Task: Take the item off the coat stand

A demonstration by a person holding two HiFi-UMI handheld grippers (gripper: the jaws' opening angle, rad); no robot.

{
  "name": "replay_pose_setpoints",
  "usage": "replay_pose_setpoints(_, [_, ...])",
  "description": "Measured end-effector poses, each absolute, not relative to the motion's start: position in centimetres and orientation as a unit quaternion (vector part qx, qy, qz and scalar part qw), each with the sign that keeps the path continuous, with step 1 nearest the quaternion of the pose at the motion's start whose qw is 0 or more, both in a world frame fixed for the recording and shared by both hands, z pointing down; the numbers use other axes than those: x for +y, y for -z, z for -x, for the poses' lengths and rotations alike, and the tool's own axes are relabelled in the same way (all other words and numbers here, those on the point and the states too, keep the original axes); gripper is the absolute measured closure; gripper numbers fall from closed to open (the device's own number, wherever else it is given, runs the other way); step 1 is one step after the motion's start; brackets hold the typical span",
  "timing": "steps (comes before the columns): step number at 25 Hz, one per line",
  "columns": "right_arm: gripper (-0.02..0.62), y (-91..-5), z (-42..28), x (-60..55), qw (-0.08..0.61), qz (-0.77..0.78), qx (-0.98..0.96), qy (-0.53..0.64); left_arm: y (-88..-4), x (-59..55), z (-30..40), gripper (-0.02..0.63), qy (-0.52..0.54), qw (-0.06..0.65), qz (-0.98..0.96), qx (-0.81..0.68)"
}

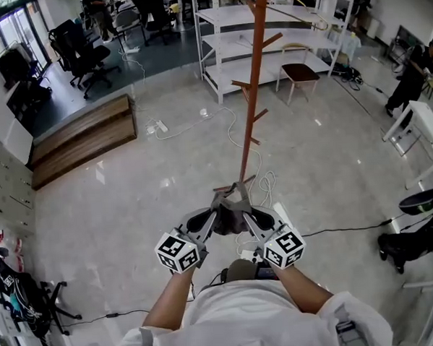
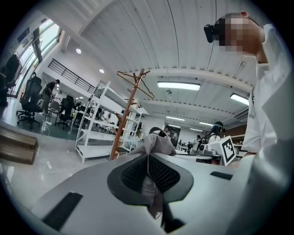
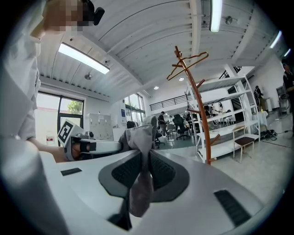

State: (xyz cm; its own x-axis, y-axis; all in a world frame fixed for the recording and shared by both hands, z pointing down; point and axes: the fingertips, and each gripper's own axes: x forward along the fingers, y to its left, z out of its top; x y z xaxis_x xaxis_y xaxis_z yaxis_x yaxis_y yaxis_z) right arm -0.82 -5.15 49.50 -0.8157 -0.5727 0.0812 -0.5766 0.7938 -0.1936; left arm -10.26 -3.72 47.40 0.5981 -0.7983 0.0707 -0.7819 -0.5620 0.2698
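Observation:
A grey cloth (image 1: 231, 213) hangs between my two grippers, close in front of my body and clear of the coat stand (image 1: 254, 94). My left gripper (image 1: 214, 216) is shut on one end of it and my right gripper (image 1: 249, 216) on the other. In the left gripper view the cloth (image 2: 155, 141) is pinched between the dark pads of the gripper (image 2: 148, 160). The stand (image 2: 125, 120) is behind it, with a bare wire hanger (image 2: 137, 84) on top. In the right gripper view the cloth (image 3: 140, 134) bunches above the gripper (image 3: 142, 161). The stand (image 3: 198, 110) and hanger (image 3: 189, 61) are at the right.
White shelving racks (image 1: 282, 35) stand behind the coat stand, with a small brown stool (image 1: 299, 73) beside them. A low wooden platform (image 1: 84, 138) lies at the left. White cables (image 1: 199, 119) trail across the floor, and office chairs (image 1: 80, 49) stand far left. A person (image 1: 408, 79) is at the right.

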Motion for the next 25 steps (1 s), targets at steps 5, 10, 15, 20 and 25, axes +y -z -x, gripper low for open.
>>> replay_pose_setpoints(5, [0.537,-48.6,-0.9,-4.5,0.009,-0.300,-0.947,-0.114,-47.1,-2.7,8.0,0.581,0.036,0.155,-0.883,-0.442])
replay_pose_setpoints(10, [0.537,-46.9,-2.1,-4.7,0.006,-0.283,-0.954,-0.098,-45.3,-3.3,6.9,0.581,0.042,0.138,-0.882,-0.449])
replay_pose_setpoints(15, [0.537,-47.4,-4.9,-4.6,0.014,-0.300,-0.950,-0.083,-46.1,-2.6,4.8,0.581,0.034,0.140,-0.875,-0.462])
replay_pose_setpoints(20, [0.537,-48.3,-7.7,-3.9,0.011,-0.306,-0.948,-0.083,-46.7,-1.5,1.5,0.581,0.035,0.146,-0.870,-0.469])
replay_pose_setpoints(25, [0.537,-48.3,-8.4,-2.8,0.011,-0.307,-0.948,-0.082,-46.6,-0.5,0.5,0.581,0.028,0.145,-0.869,-0.473])
